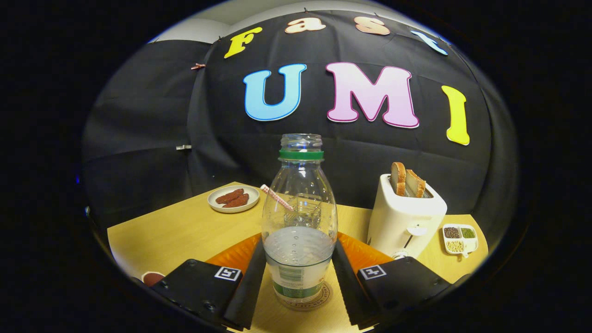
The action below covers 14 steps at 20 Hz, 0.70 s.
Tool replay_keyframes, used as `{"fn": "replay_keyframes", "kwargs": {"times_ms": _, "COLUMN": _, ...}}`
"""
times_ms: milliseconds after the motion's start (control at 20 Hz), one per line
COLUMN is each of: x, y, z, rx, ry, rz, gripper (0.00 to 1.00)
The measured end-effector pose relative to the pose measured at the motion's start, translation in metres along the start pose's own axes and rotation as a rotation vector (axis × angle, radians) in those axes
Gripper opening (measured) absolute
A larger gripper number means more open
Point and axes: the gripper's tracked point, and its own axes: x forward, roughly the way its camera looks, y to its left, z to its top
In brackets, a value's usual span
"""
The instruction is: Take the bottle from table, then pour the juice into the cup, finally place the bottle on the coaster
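The bottle [299,222] stands straight up between the two fingers of the tongs [299,282], at twelve o'clock from them; its long side points up and its top has no cap. The fingers sit close on both sides of it, but I cannot tell if they squeeze it or have let go. The bottle stands on the round coaster [319,298] on the bench [180,231]; some juice sits low inside it. A cup [303,210] with a straw shows through the bottle, beyond it. The toaster [407,217] waits at two o'clock, a plate [233,199] at ten; the way back looks open.
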Motion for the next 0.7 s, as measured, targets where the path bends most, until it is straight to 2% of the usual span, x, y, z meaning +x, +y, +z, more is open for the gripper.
{"fn": "replay_keyframes", "kwargs": {"times_ms": 300, "x": 0.012, "y": -0.012, "z": -0.022, "rx": 0.021, "ry": 0.012, "rz": -0.018, "gripper": 0.78}}
{"fn": "replay_keyframes", "kwargs": {"times_ms": 700, "x": 0.011, "y": -0.013, "z": -0.029, "rx": 0.009, "ry": 0.015, "rz": -0.001, "gripper": 0.79}}
